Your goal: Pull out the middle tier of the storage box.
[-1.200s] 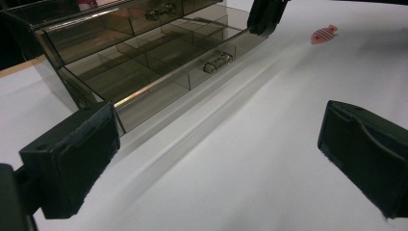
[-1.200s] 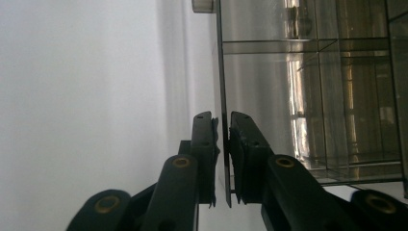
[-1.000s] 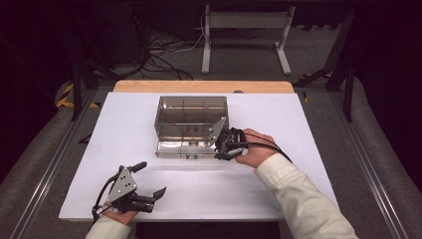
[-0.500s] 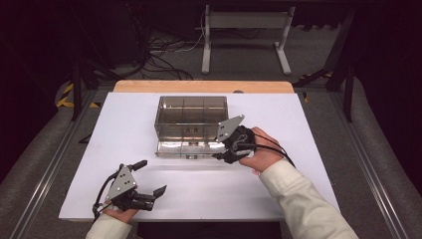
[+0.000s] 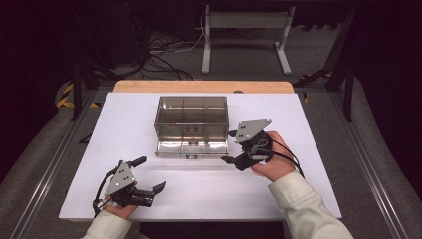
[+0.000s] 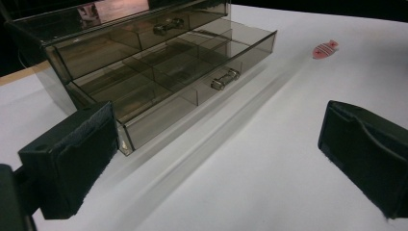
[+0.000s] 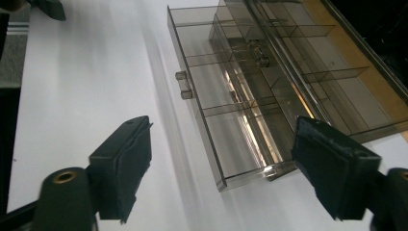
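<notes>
Right claw (image 5: 232,148), centre-right of the high view: jaws have just been opening, now spread, nothing between them. Just left of it, the smoky transparent plastic drawer box (image 5: 191,115) on the white desk (image 5: 298,199) has its lower drawer (image 5: 191,148) pulled out, probably just released. Left claw (image 5: 151,179) spread, idle at lower left.

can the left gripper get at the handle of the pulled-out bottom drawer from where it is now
Probably yes. The left gripper rests open on the white table, with bare surface between it and the drawer handle. The right gripper, open too, sits off to the drawer's right side.
</notes>
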Demonstrator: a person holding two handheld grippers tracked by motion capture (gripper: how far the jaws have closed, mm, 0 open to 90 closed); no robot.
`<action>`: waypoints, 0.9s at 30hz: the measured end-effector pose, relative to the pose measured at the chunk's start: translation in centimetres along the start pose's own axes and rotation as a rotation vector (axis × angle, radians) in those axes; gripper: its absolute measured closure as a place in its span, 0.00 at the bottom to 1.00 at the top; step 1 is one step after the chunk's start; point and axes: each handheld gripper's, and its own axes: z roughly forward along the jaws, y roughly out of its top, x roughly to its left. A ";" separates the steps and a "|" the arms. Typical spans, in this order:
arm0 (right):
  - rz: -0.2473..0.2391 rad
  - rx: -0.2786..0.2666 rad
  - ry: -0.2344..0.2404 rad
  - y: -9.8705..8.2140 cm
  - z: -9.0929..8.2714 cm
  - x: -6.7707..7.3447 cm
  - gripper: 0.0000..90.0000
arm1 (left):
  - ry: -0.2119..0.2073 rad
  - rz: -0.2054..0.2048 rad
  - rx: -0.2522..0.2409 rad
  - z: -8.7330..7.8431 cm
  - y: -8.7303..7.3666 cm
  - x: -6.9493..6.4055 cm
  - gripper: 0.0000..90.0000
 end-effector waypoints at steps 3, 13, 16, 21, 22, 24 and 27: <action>0.039 -0.008 -0.031 -0.6 -0.5 0.0 0.13 | 0.008 0.001 -0.001 -0.1 0.0 0.2 0.02; 0.111 -0.056 -0.097 -2.7 -1.8 0.3 0.00 | 0.019 -0.007 0.002 -0.2 -0.1 0.5 0.02; 0.131 -0.067 -0.109 -3.3 -2.1 0.2 0.00 | 0.020 -0.009 0.006 -0.2 -0.2 0.5 0.02; 0.152 -0.064 -0.162 -4.2 -2.6 0.1 0.00 | 0.023 -0.010 0.007 -0.1 -0.2 0.5 0.02; 0.156 -0.061 -0.170 -4.4 -2.7 0.1 0.00 | 0.023 -0.009 0.009 -0.1 -0.2 0.5 0.02; 0.160 -0.054 -0.174 -4.7 -2.8 0.1 0.01 | 0.024 -0.006 0.008 -0.1 -0.2 0.5 0.02; 0.176 -0.031 -0.196 -5.5 -3.1 0.0 0.04 | 0.023 -0.003 0.007 0.0 -0.2 0.5 0.02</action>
